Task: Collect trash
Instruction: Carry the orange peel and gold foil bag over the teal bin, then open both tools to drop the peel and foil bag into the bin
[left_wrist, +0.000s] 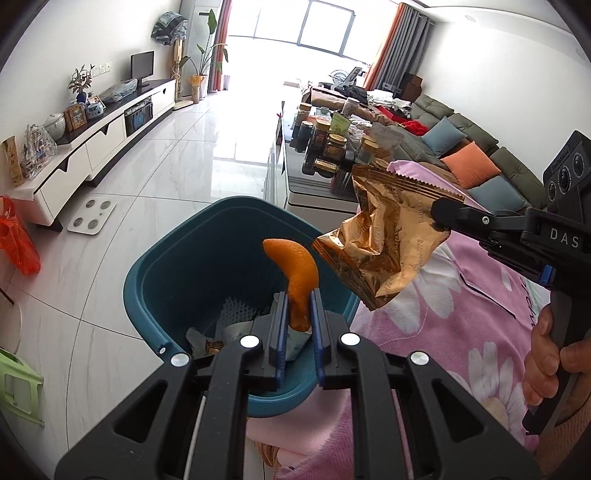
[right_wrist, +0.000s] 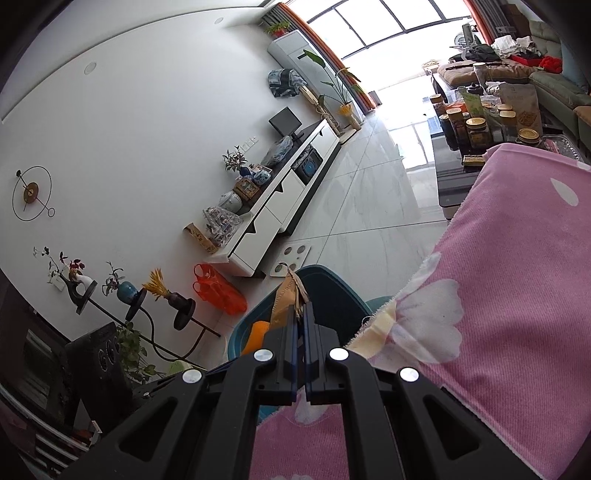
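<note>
My left gripper (left_wrist: 298, 295) is shut on a curved piece of orange peel (left_wrist: 295, 273), held over the teal trash bin (left_wrist: 155, 280). The bin stands on the floor beside the pink flowered cloth (left_wrist: 454, 332) and holds crumpled paper and wrappers. My right gripper (left_wrist: 441, 218) comes in from the right, shut on a crumpled gold snack wrapper (left_wrist: 384, 240) that hangs just right of the bin's rim. In the right wrist view the right gripper (right_wrist: 301, 308) pinches the wrapper's edge (right_wrist: 286, 295), with the peel (right_wrist: 256, 334) and the bin (right_wrist: 332, 288) below it.
A low table (left_wrist: 295, 184) crowded with jars stands behind the bin. A white scale (left_wrist: 92, 216) lies on the tiled floor near the white TV cabinet (left_wrist: 110, 147). An orange plastic bag (left_wrist: 16, 236) and a green stool (left_wrist: 18, 384) are at the left. A sofa (left_wrist: 480, 162) runs along the right.
</note>
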